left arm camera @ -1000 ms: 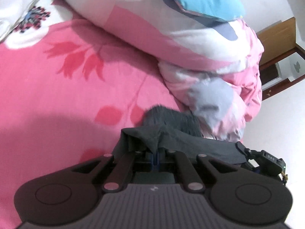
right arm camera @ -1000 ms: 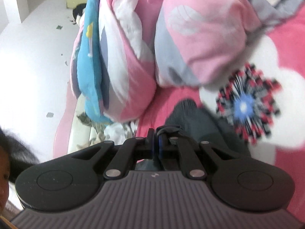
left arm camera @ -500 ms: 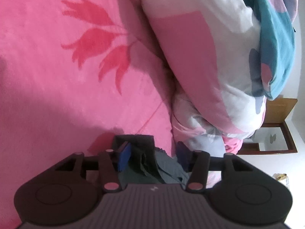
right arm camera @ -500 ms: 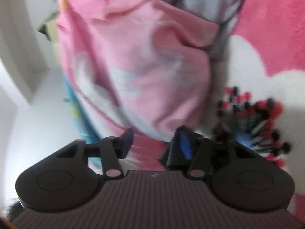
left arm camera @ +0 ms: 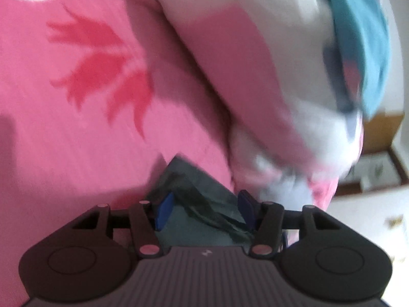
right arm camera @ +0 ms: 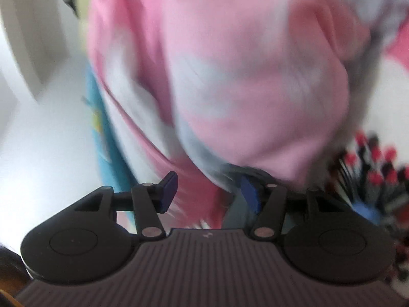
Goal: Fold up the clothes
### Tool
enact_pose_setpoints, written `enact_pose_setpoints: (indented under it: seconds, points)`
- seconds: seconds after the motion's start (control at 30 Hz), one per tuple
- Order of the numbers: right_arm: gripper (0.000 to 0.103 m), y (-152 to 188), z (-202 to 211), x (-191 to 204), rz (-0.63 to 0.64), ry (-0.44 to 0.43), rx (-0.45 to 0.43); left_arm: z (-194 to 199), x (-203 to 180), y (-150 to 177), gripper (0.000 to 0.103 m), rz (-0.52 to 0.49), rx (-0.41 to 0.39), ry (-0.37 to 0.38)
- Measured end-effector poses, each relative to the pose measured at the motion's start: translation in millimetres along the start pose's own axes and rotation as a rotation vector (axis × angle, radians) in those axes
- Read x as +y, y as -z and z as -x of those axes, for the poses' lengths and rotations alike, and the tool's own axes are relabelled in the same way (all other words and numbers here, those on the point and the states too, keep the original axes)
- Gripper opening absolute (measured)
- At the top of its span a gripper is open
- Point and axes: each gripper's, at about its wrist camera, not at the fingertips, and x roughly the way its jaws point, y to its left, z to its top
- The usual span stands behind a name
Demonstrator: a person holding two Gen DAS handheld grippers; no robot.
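The left gripper (left arm camera: 204,208) is opening over the dark grey garment (left arm camera: 196,192) (pads clear of it); the right gripper (right arm camera: 208,190) gapes, empty, near the pink quilt (right arm camera: 242,81).

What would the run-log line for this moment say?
phase: release after fold | left gripper: opening, grey garment loose between jaws | right gripper: open, empty | surface: pink bedsheet | nearby: bundled quilt

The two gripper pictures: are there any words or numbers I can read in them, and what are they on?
No words or numbers can be read here.
Left gripper: only a small pale mark on its grey body, no letters.
Right gripper: the same small mark, no letters.
Bedsheet and quilt: only flower and patch patterns, blurred.
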Motion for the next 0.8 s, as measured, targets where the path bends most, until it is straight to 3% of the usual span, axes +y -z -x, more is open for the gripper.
enact_pose_setpoints:
  seconds: [0.1, 0.23, 0.37, 0.47, 0.57, 0.7, 0.73, 0.77, 0.8]
  points:
    - [0.057, 2, 31, 6, 0.006, -0.004, -0.068, 20, 7, -3, 0.061, 0.052, -0.068, 0.007]
    - [0.057, 12, 83, 12, 0.014, 0.082, -0.069, 54, 10, 13, 0.062, 0.004, -0.023, -0.061]
    - [0.057, 46, 120, 18, 0.082, 0.300, 0.045, 82, 8, 48, 0.063, -0.129, 0.123, -0.158]
    - [0.056, 73, 124, 26, 0.192, 0.456, 0.162, 90, 12, 77, 0.063, -0.190, 0.229, -0.205]
    - [0.045, 98, 116, 34, 0.336, 0.588, 0.271, 87, 18, 100, 0.062, -0.218, 0.294, -0.250]
    - [0.033, 110, 101, 31, 0.486, 0.677, 0.390, 75, 22, 120, 0.050, -0.270, 0.336, -0.301]
    - [0.025, 114, 98, 32, 0.521, 0.694, 0.416, 73, 21, 122, 0.047, -0.296, 0.335, -0.319]
    - [0.015, 121, 96, 33, 0.558, 0.716, 0.436, 71, 19, 124, 0.038, -0.320, 0.334, -0.337]
    - [0.011, 123, 94, 32, 0.583, 0.731, 0.449, 69, 18, 125, 0.018, -0.337, 0.334, -0.346]
